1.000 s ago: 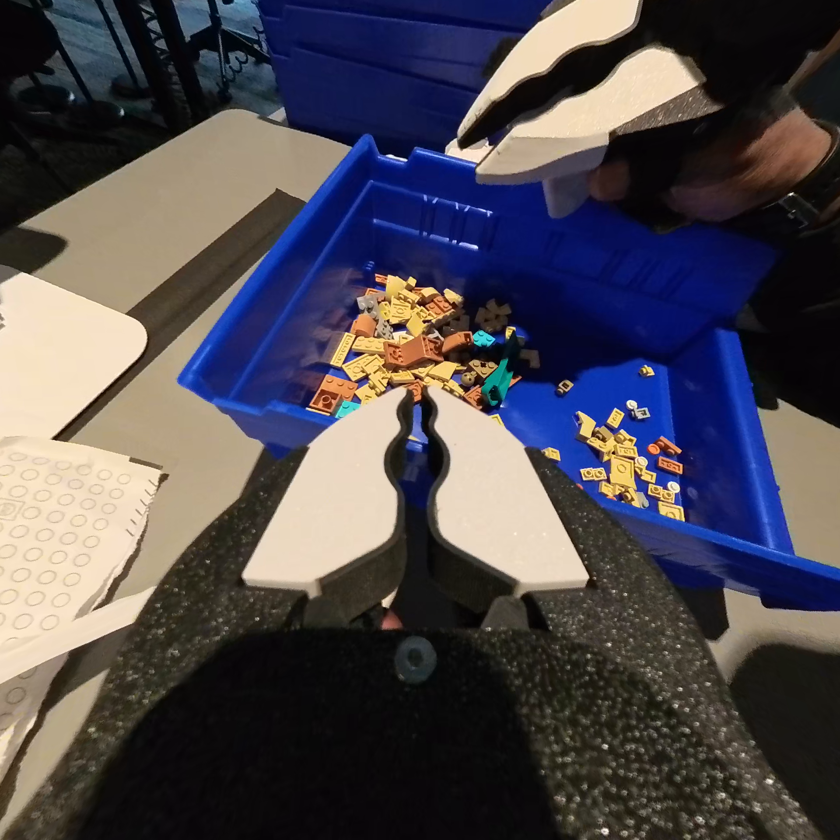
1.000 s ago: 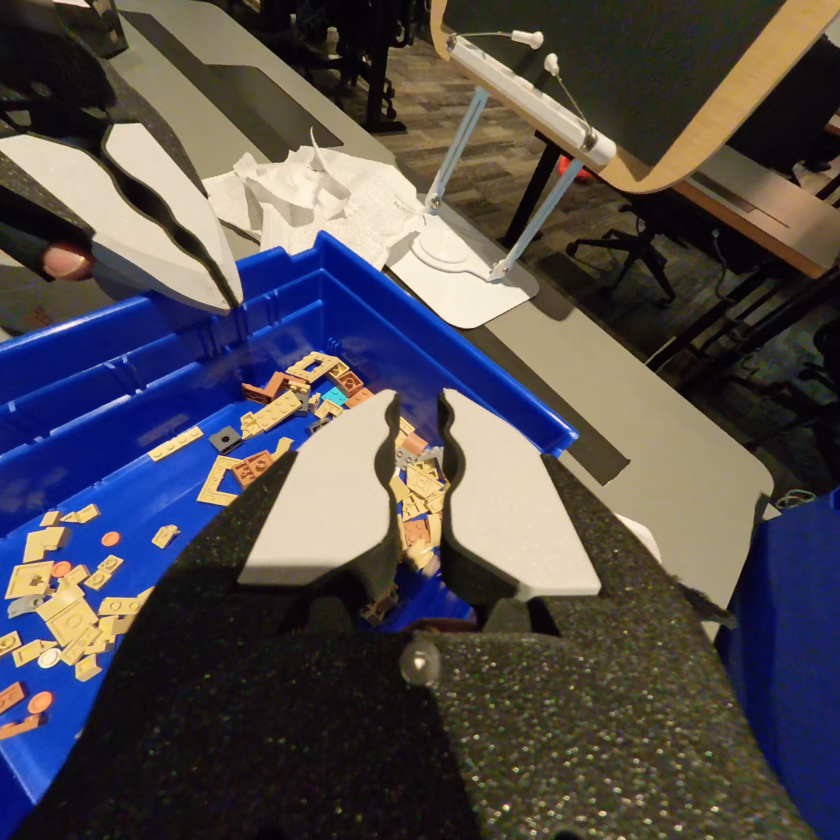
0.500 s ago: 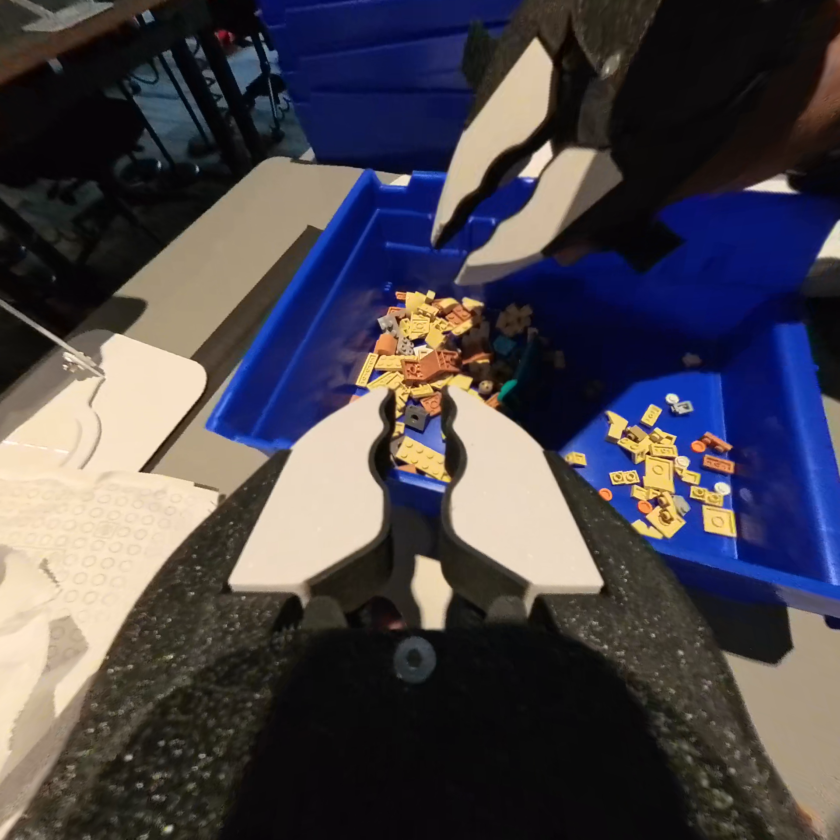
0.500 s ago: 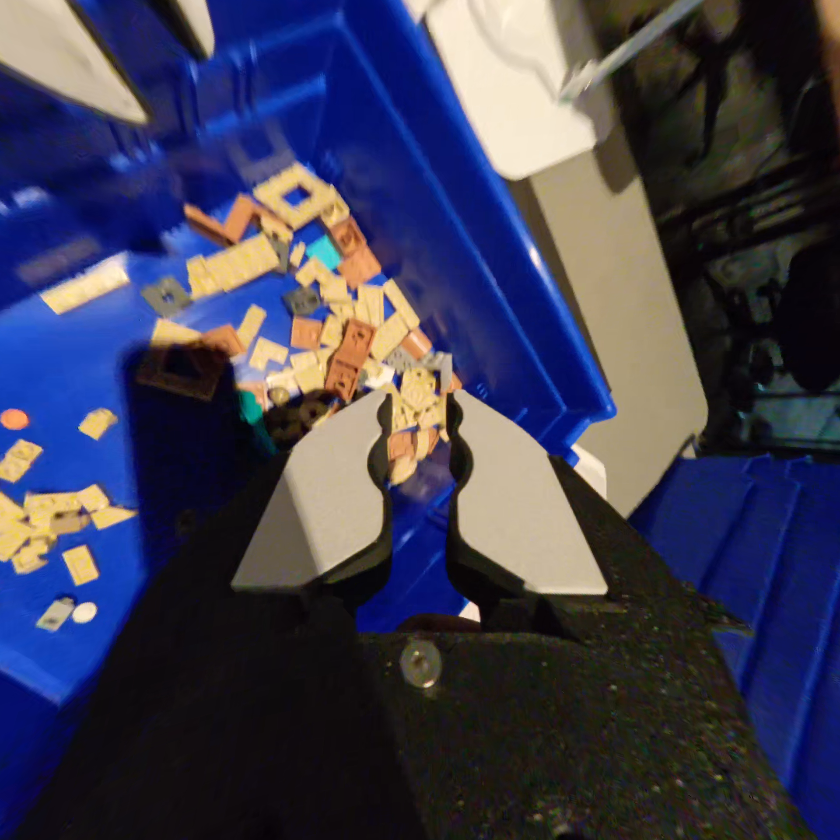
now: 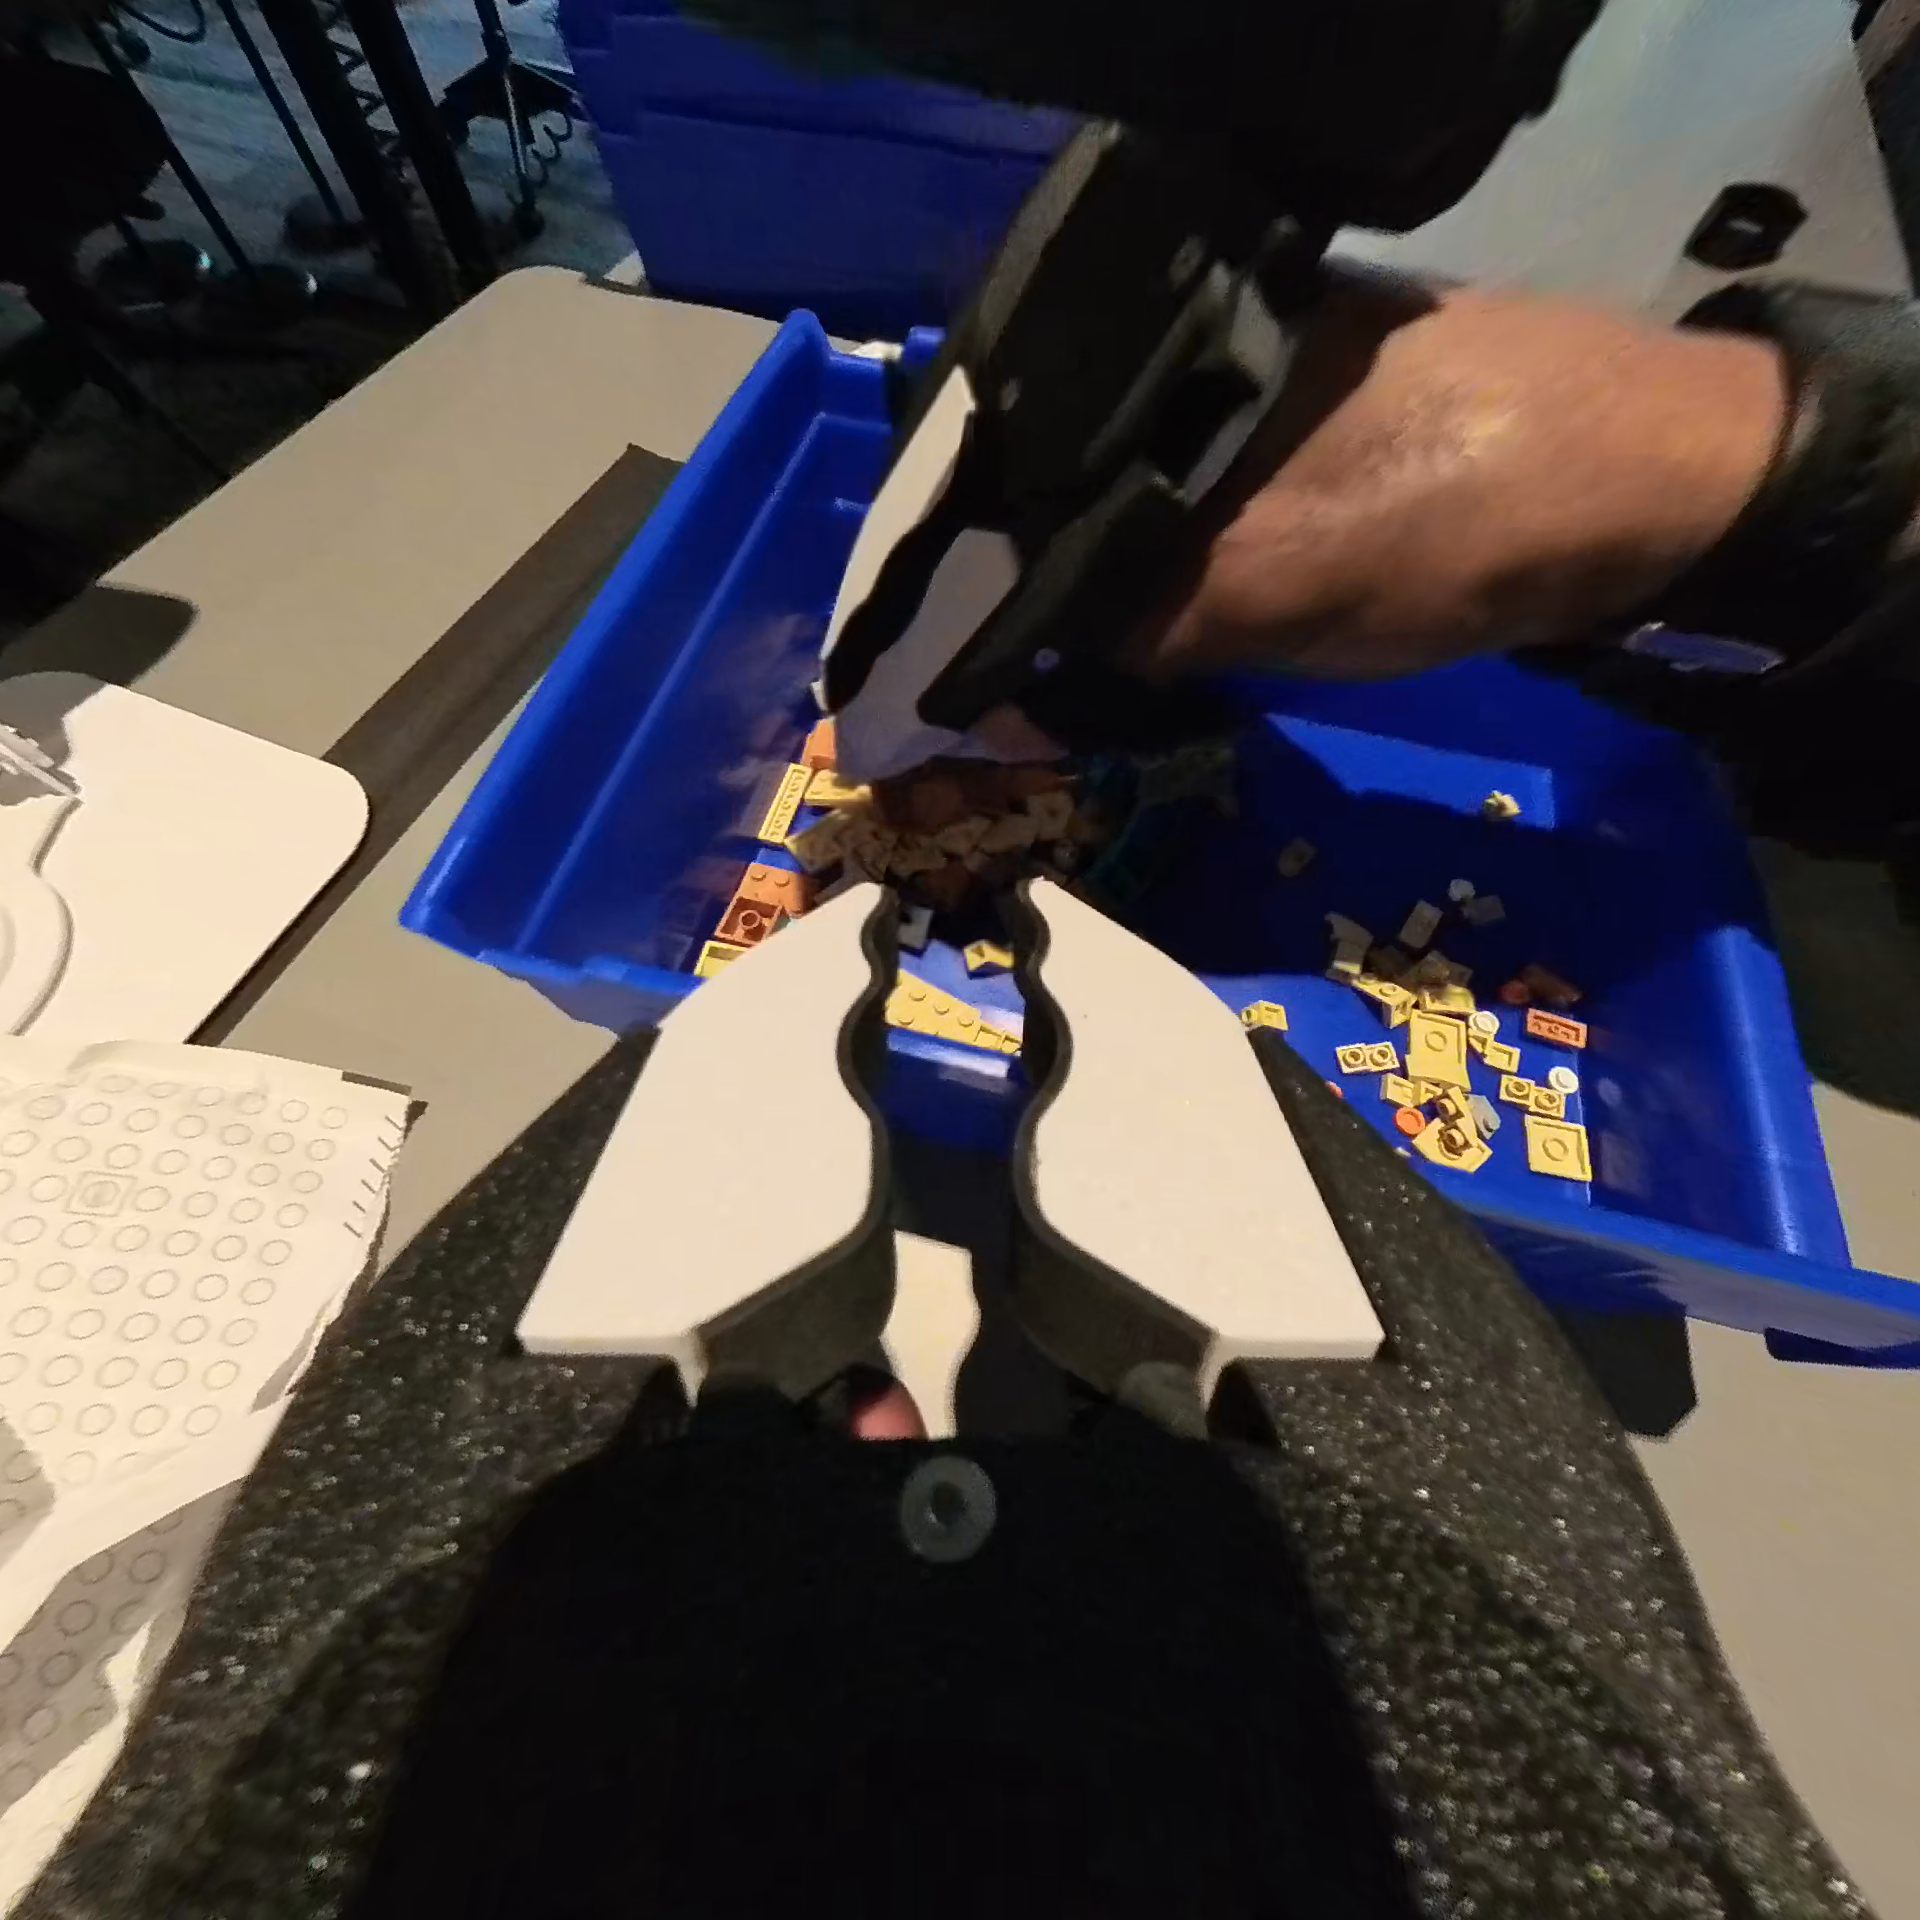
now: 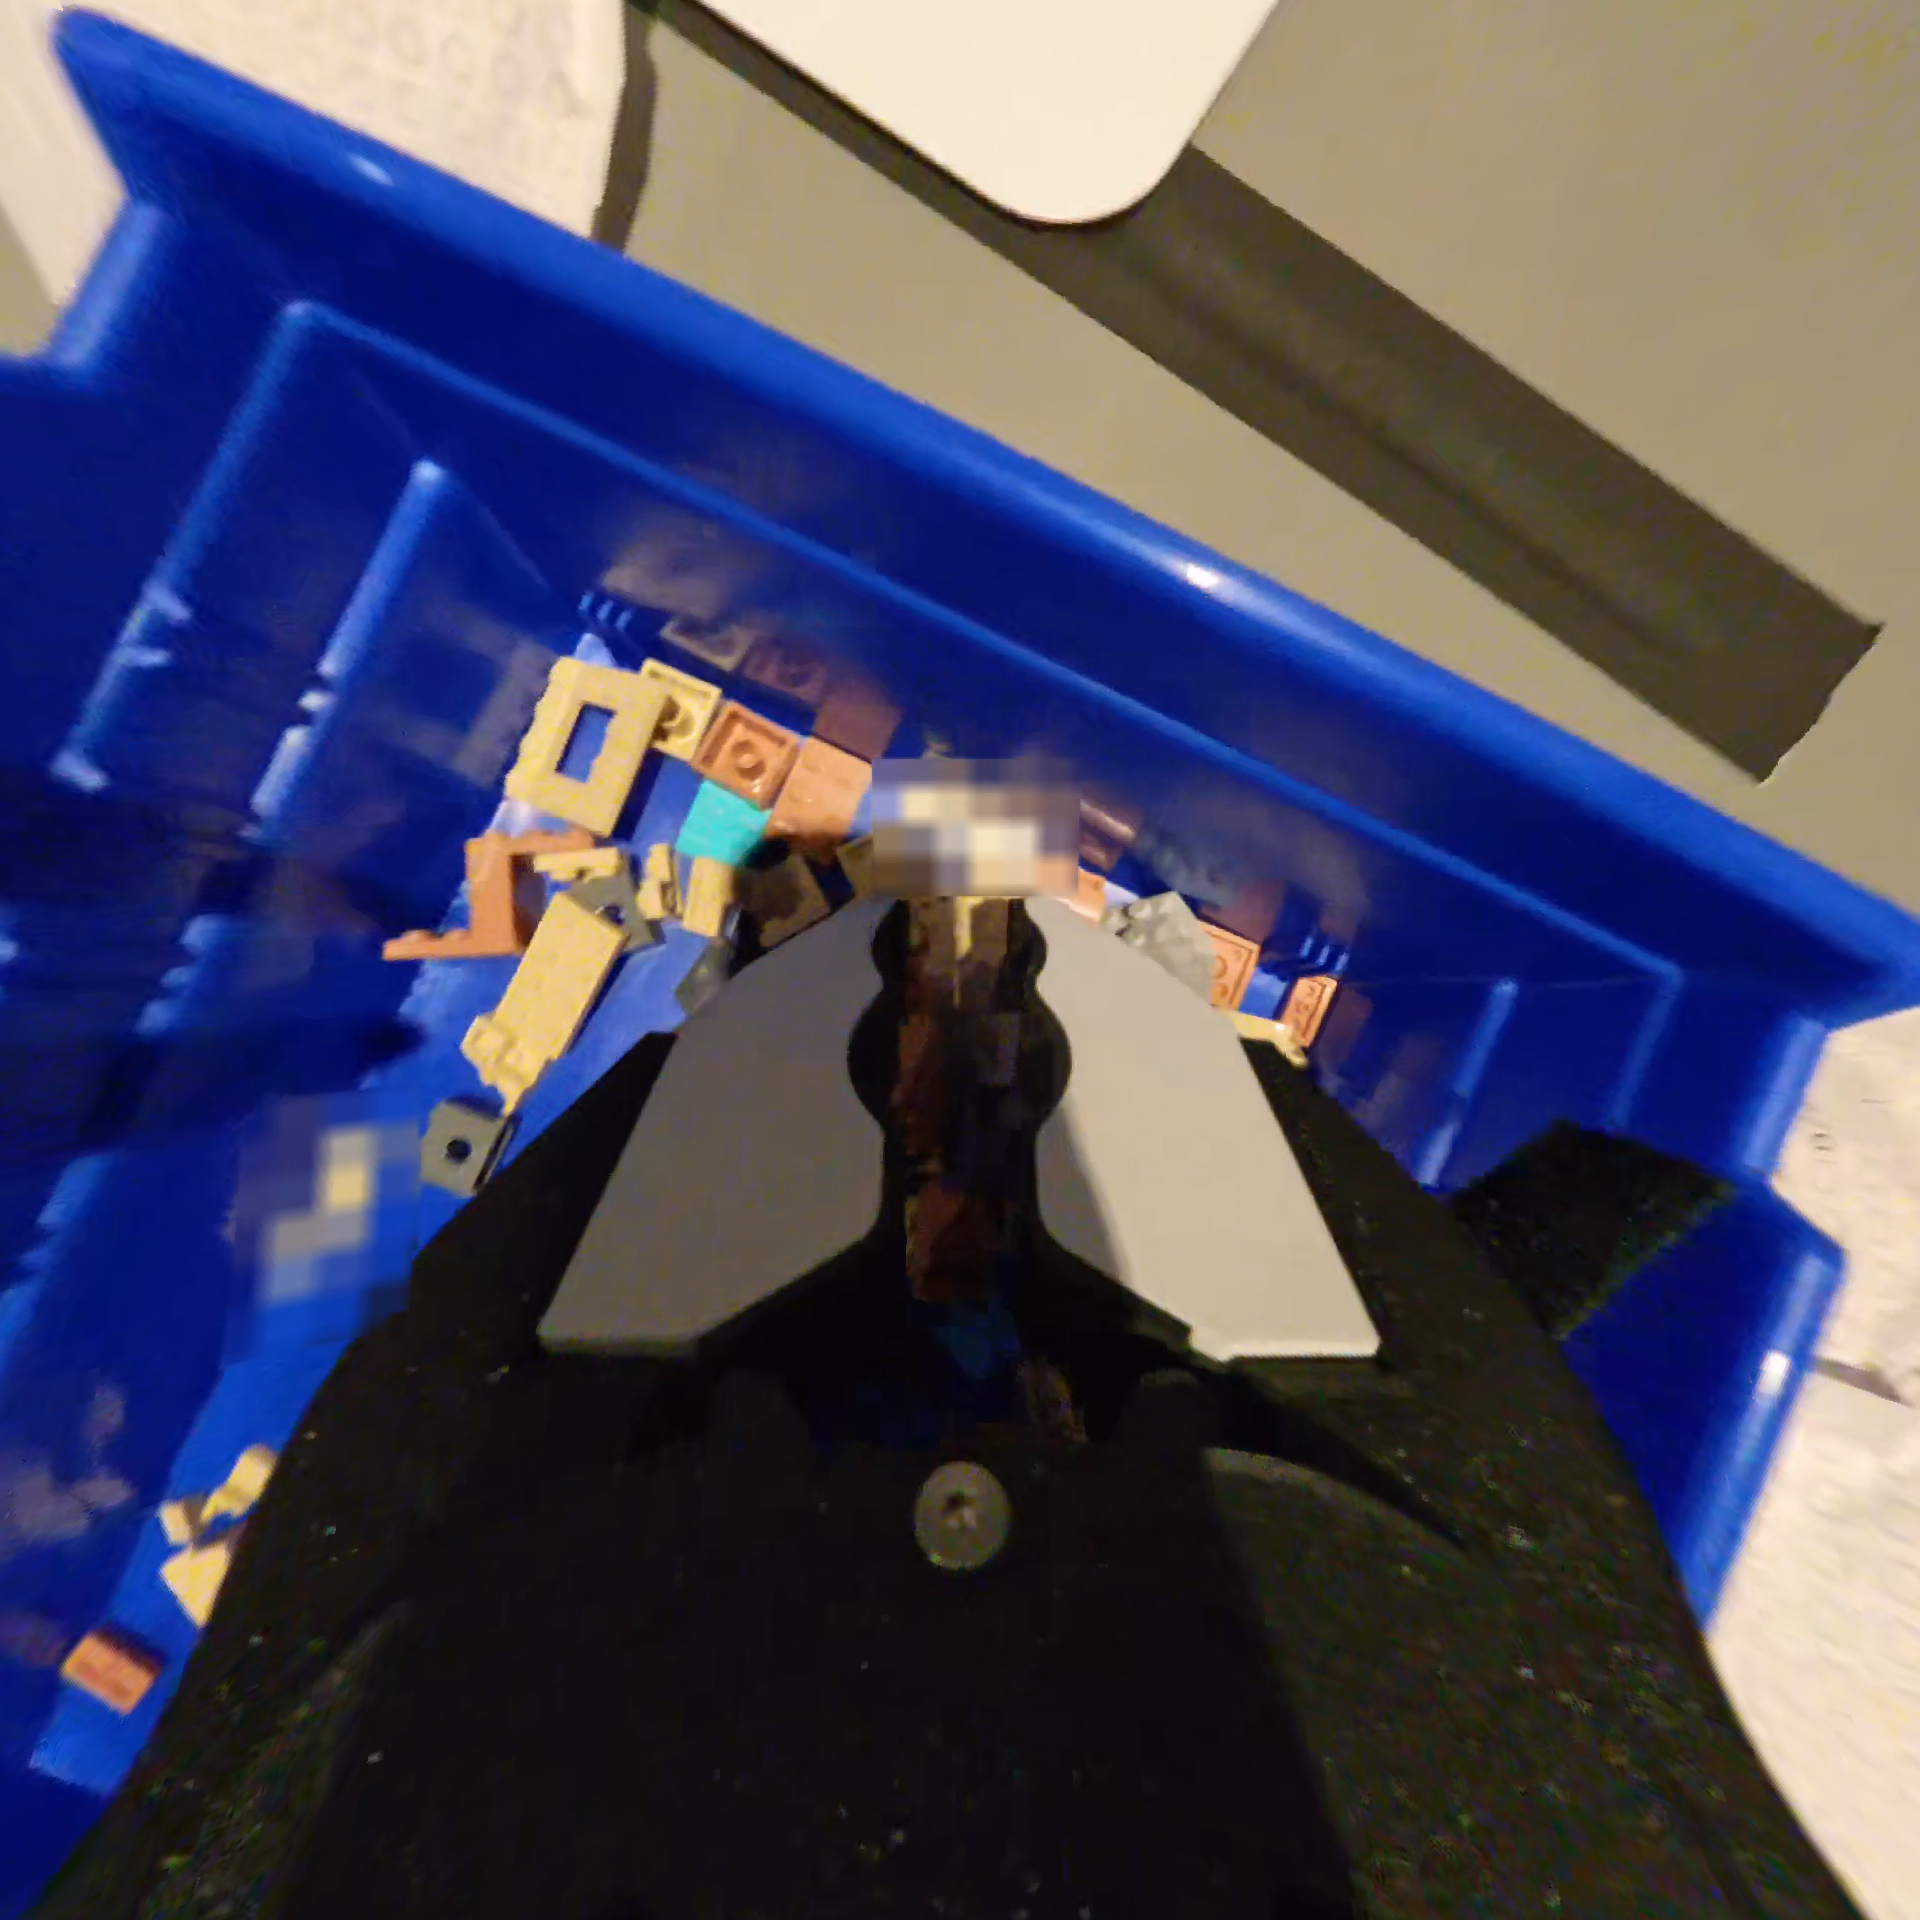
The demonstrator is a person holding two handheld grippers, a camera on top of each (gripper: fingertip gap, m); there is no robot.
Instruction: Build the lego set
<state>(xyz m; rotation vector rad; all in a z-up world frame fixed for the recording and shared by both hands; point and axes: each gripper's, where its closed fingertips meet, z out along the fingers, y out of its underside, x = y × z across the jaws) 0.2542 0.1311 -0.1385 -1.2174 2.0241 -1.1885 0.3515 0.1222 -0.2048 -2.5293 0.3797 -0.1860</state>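
A blue bin on the grey table holds loose lego pieces: a heap of tan and brown pieces at its left and a smaller scatter at its right. My left gripper is open and empty, at the bin's near wall just short of the heap. My right gripper reaches down from the upper right, held by a hand, with its tips on the heap. In the right wrist view the right gripper is open over the heap, near a tan frame piece and a turquoise piece. That view is blurred.
A white board and white paper with a pattern of circles lie left of the bin. A dark strip runs across the table. More blue bins are stacked behind. The bin's rim stands beyond the right gripper. Tip to tip, the grippers are about 12 cm apart.
My right gripper has swung down from above the bin into the heap. My left gripper has opened from almost shut and stays at the bin's near wall.
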